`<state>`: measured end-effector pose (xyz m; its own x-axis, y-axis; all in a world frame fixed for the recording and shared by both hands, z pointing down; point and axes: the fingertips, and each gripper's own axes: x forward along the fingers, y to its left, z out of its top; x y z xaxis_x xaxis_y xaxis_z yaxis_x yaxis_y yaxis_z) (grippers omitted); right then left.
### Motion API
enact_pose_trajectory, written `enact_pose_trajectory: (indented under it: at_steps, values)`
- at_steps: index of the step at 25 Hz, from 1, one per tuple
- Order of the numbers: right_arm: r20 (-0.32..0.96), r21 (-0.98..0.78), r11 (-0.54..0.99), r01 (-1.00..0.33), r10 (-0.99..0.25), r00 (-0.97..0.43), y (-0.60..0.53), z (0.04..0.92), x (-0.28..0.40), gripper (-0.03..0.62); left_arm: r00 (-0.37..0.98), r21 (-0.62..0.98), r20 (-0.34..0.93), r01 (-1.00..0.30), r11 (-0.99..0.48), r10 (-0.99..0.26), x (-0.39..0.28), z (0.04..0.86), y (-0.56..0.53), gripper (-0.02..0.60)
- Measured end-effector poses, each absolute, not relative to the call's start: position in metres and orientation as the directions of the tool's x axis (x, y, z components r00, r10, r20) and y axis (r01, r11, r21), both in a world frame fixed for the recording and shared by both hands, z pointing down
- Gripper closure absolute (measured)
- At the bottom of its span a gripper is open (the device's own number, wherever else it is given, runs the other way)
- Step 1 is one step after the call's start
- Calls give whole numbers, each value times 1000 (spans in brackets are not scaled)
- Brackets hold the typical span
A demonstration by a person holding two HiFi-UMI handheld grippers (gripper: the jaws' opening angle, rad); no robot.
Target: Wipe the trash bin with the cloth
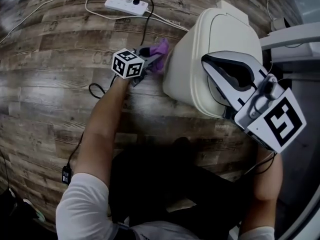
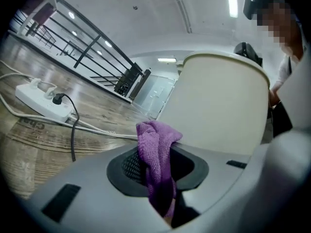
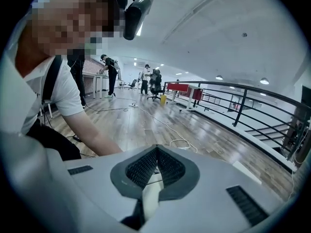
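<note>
A cream trash bin (image 1: 220,34) with a closed lid stands on the wood floor at the upper right of the head view. My left gripper (image 1: 155,59) is shut on a purple cloth (image 1: 161,49), and the cloth lies against the bin's left side wall. In the left gripper view the cloth (image 2: 155,149) sticks up from between the jaws of the left gripper (image 2: 156,171), with the bin (image 2: 223,106) filling the space just behind it. My right gripper (image 1: 212,61) lies over the bin's lid, shut, with nothing in it. In its own view the right gripper (image 3: 154,152) has its pads together.
A white power strip (image 1: 126,4) with cables lies on the floor beyond the bin, and a black cable (image 1: 146,19) runs from it toward the cloth. A white shelf edge (image 1: 290,36) is at the right. Several people (image 3: 109,74) stand far off.
</note>
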<state>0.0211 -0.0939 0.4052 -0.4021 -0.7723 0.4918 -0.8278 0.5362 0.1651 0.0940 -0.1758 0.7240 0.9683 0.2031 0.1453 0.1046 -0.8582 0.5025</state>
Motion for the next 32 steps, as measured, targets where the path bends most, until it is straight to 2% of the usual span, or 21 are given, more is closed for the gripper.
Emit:
enact_pose_trajectory:
  at_steps: [8, 19, 32]
  values:
    - [488, 148, 532, -834, -772, -407, -91, 404, 22, 588, 948, 571, 195, 99, -815, 251, 120, 752, -169, 492]
    - [474, 149, 540, -828, -774, -420, -90, 405, 22, 588, 955, 694, 149, 83, -715, 256, 122, 781, -158, 492]
    - [483, 146, 539, -829, -771, -416, -90, 404, 22, 588, 931, 678, 125, 171, -714, 342, 103, 775, -133, 492]
